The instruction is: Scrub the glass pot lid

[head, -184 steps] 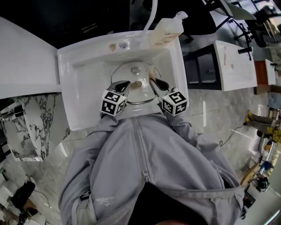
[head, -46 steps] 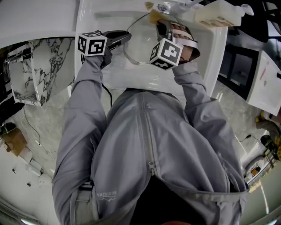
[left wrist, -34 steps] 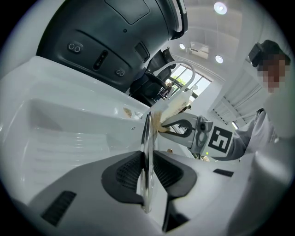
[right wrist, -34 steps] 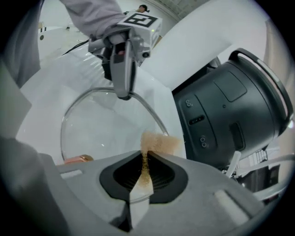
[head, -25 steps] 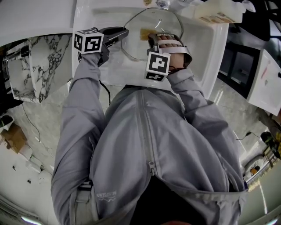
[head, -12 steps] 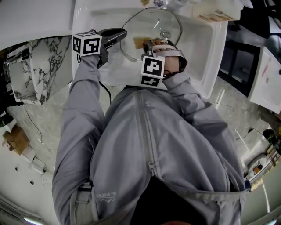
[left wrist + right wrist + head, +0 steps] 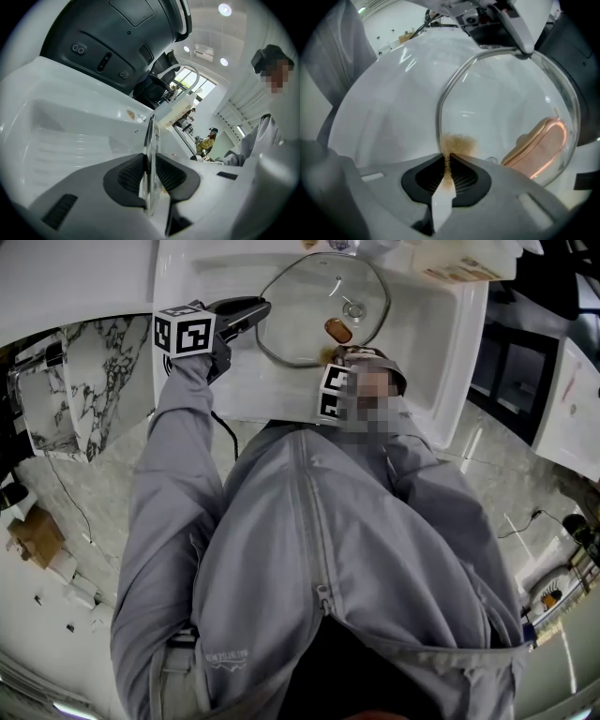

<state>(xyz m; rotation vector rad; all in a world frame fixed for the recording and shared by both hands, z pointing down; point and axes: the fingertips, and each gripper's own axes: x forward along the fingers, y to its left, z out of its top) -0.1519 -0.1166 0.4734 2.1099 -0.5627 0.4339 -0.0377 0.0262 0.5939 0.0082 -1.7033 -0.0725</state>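
Note:
A round glass pot lid (image 7: 309,296) with a metal rim stands tilted in the white sink (image 7: 441,352). My left gripper (image 7: 261,308) is shut on the lid's left rim, which runs edge-on between its pads (image 7: 149,171). Pointing down at the near rim, my right gripper (image 7: 339,354) is shut on a thin yellow-brown sponge (image 7: 448,171). The sponge's tip rests on the glass just inside the rim (image 7: 457,143). A copper-coloured handle (image 7: 539,145) shows through the glass to the right.
A soap bottle (image 7: 459,263) lies at the sink's far right corner beside the faucet (image 7: 185,75). A marble-patterned counter (image 7: 94,381) stands left of the sink. My grey jacket (image 7: 309,549) fills the lower head view. A person (image 7: 206,140) stands far off.
My right gripper has slid with the sponge from the lid's middle toward its near rim and tipped down. The left gripper has held the rim still.

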